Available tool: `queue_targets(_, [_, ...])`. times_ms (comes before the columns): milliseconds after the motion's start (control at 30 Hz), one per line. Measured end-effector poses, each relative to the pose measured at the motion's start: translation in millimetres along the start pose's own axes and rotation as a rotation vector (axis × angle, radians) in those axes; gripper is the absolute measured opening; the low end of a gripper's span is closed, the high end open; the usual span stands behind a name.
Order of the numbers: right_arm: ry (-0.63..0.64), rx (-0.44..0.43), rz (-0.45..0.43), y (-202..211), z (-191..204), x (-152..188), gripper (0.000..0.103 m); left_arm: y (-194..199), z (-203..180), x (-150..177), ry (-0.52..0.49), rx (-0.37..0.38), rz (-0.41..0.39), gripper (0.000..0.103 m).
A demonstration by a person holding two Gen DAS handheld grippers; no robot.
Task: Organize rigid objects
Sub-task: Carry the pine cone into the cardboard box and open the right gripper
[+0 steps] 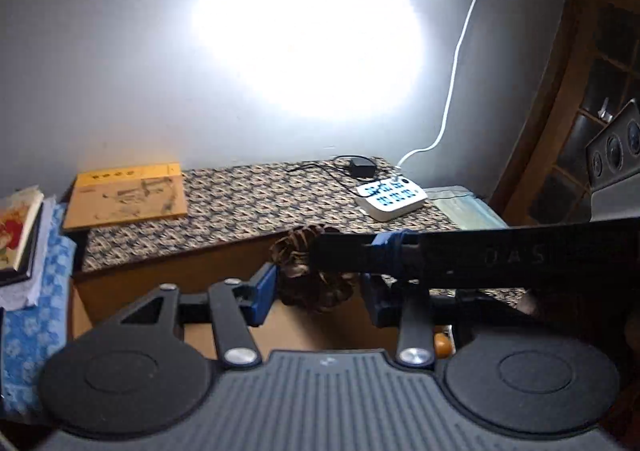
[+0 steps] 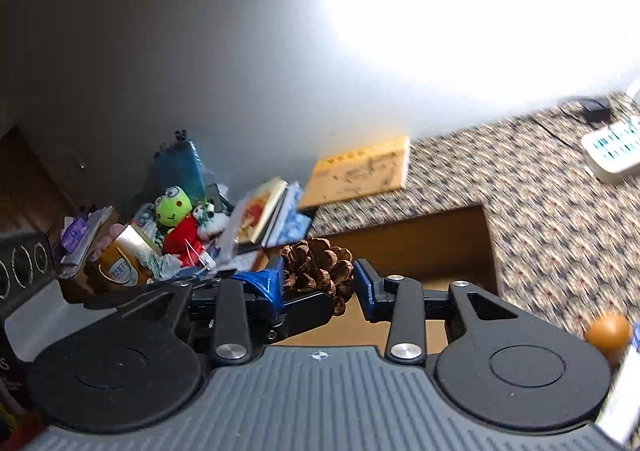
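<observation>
A brown pine cone (image 1: 308, 283) sits between the blue pads of my left gripper (image 1: 318, 297), and it fills the gap from pad to pad. In the right wrist view the same pine cone (image 2: 320, 271) is pinched between the blue pads of my right gripper (image 2: 318, 285). Each view shows one black finger of the other gripper, wrapped in blue tape, lying against the cone: the right gripper's finger (image 1: 460, 255) crosses its top, the left gripper's finger (image 2: 308, 307) runs under it. Both grippers hold the cone above an open brown box (image 2: 432, 239).
A patterned cloth (image 1: 248, 203) covers the table, with a yellow book (image 1: 128, 197), a white power strip (image 1: 390, 199) and a black adapter (image 1: 362, 167) on it. An orange ball (image 2: 608, 333) lies at the right. A pile with a frog plush (image 2: 174, 207) and books is at the left.
</observation>
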State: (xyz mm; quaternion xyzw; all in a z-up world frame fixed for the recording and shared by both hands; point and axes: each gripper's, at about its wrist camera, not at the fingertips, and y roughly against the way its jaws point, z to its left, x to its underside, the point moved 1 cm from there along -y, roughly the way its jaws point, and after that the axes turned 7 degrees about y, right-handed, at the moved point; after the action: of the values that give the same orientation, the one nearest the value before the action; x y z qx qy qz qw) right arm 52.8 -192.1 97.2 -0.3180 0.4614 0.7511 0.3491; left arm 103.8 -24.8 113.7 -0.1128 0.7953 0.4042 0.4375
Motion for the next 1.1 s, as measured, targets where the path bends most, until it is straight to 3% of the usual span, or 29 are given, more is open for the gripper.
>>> queue_targets(200, [0.008, -0.040, 0.061, -76.6, 5.7, -20.4, 0.021, -34.2, 58.1, -14.1, 0.013, -0.105, 0.081, 0.039])
queue_targets(467, [-0.038, -0.048, 0.201, -145.0, -8.7, -8.0, 0.021, -88.7, 107.6, 2.5, 0.056, -0.186, 0.204, 0.040])
queue_targets(767, [-0.123, -0.026, 0.345, -206.0, -19.1, 25.2, 0.014, -142.2, 137.5, 33.7, 0.045, -0.321, 0.374, 0.037])
queue_targets(967, [-0.139, -0.010, 0.373, -226.8, -23.9, 31.6, 0.013, -151.5, 141.6, 36.6, 0.033, -0.402, 0.407, 0.038])
queue_targets(1100, [-0.170, -0.016, 0.361, -232.7, -30.2, 36.1, 0.013, -152.9, 141.3, 35.7, 0.029, -0.443, 0.413, 0.045])
